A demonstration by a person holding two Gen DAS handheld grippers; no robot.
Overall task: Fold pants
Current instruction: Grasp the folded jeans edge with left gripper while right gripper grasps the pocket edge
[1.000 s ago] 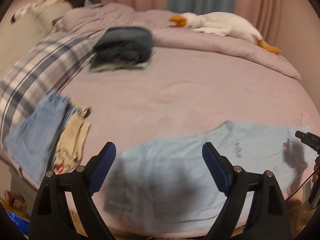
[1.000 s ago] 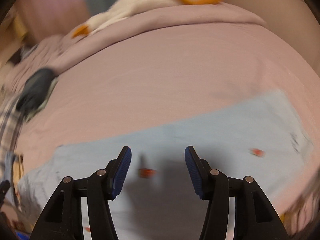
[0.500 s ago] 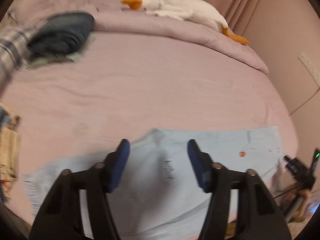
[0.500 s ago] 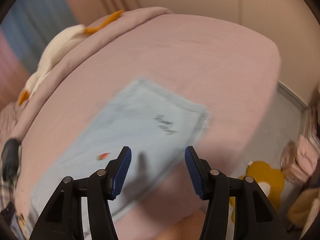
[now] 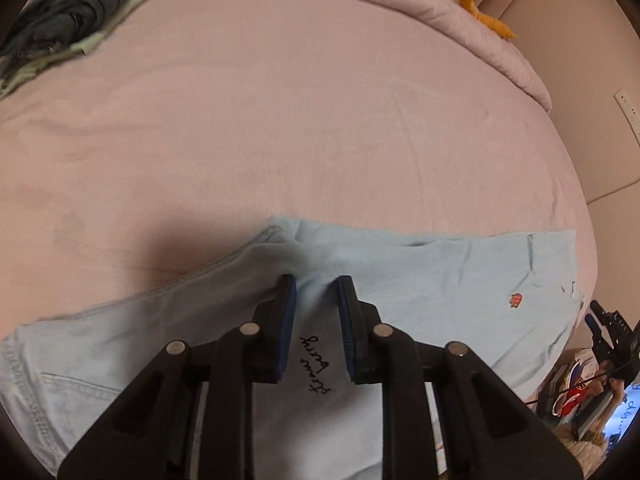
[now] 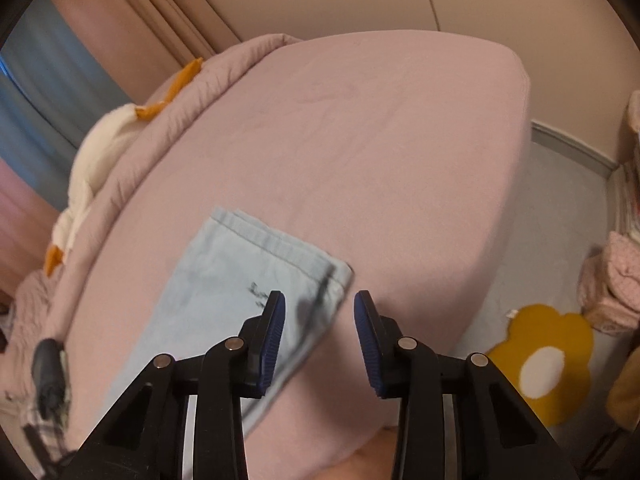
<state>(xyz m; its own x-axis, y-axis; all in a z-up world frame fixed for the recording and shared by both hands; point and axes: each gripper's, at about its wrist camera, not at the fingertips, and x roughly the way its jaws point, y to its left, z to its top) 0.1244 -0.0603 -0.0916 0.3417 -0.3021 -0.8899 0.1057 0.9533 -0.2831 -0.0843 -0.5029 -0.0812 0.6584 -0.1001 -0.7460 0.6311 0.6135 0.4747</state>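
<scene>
I am closing the left tongs point(image 5: 316, 292) over the light blue denim pants point(image 5: 440, 280), with a raised ridge of cloth between the jaws near the embroidered script point(image 5: 316, 364), though I cannot tell whether the pads are pressing on it yet. I am also narrowing the right tongs point(image 6: 319, 308), which are hanging over the hem end of the pants point(image 6: 240, 272); their left jaw is over the cloth and their right jaw over the pink bed sheet point(image 6: 360, 140), with a clear gap and nothing pinched between them. The pants are lying stretched along the near edge of the bed, folded leg on leg as far as I can judge. From here the left tongs may be catching only the top layer, so lifting would be peeling the legs apart; the right tongs may be closing beside the hem and missing it, or dragging sheet along. The near part of the pants is hidden behind both sets of tongs, the waistband end is cut off at the left view's lower edge, and the script is too small to read. Farther off, a stack of dark folded clothes point(image 5: 72, 4) and a white plush goose point(image 6: 96, 160) are lying well apart from the work.
</scene>
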